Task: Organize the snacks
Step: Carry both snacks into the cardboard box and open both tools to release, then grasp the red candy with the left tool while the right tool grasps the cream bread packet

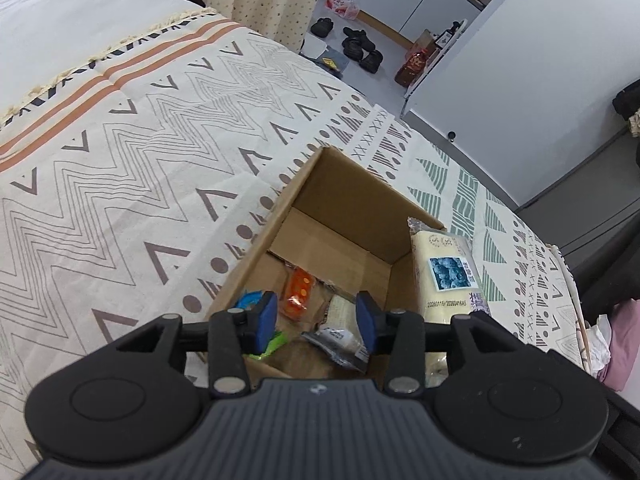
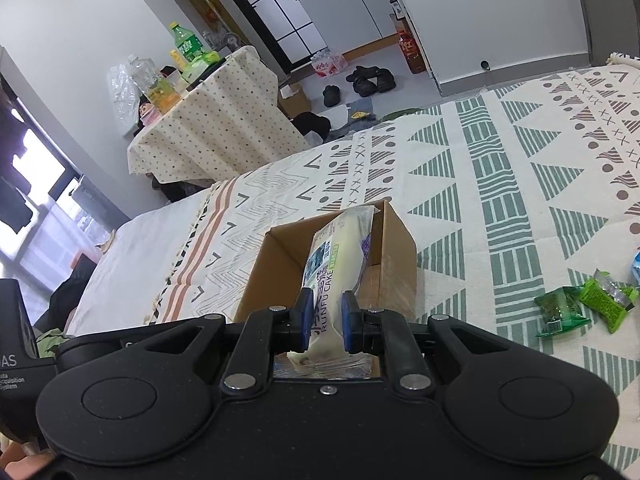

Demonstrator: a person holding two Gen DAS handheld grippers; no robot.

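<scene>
my right gripper point(image 2: 326, 316) has its jaws clamped on the cake pack point(image 2: 340, 256), tilted over the cardboard box point(image 2: 396, 240) at lower centre. released now, it could catch the rim. left gripper point(image 1: 316, 320) jaws apart, empty.

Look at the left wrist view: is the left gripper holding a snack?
No. The left gripper is open over the cardboard box, with nothing between its blue pads.
</scene>
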